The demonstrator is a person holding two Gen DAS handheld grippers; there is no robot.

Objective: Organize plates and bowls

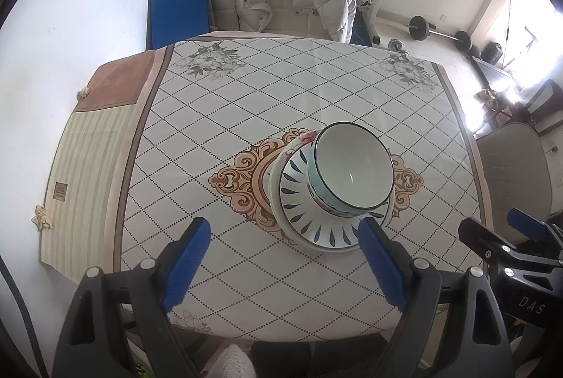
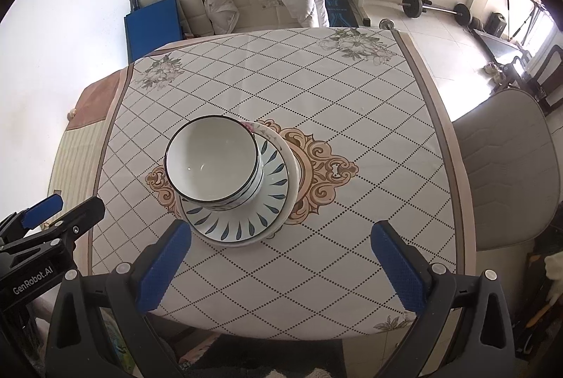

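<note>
Left wrist view: bowl sits on stacked plates on the table. Left claw is spread, empty. Right claw is likewise spread, gripping nothing.

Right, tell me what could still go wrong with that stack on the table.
1. The bowls sit off-centre on the leaf-pattern plate, toward one rim, so a knock could tip or slide them.
2. Plates of different sizes are stacked, with the floral plate showing at the far side, so the pile may rock.
3. Both the left gripper and right gripper are open and close to the stack; a careless move could clip the plate rim.
</note>
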